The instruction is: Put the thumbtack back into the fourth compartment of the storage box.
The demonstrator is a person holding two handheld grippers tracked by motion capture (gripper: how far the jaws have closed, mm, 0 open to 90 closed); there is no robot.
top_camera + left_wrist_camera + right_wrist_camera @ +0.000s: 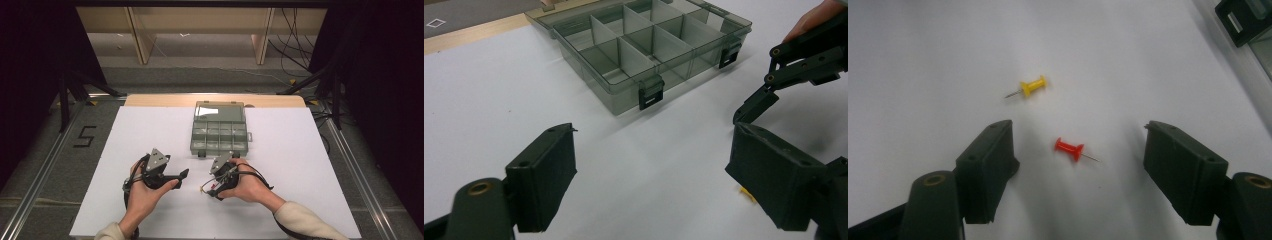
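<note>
The red pushpin (1069, 148) lies flat on the white table (923, 50) between our right gripper (1078, 165)'s spread jaws: light, hard, slippery, sharp-tipped, so we'd pinch its plastic head. A yellow pushpin (1032, 85) lies near. Our left gripper (651, 175) hangs released, facing the empty organizer box (644, 40).

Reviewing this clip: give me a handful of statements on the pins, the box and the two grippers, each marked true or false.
1. The red push pin lies on the white sheet between the right gripper's jaws, untouched. True.
2. The yellow push pin sits inside a compartment of the box. False: it lies on the white sheet, beside the red one.
3. The compartment box has its lid open. True.
4. The left gripper is clamped on a pin. False: its jaws stand wide apart with nothing between them.
5. The box's compartments are full of pins. False: they look empty.
</note>
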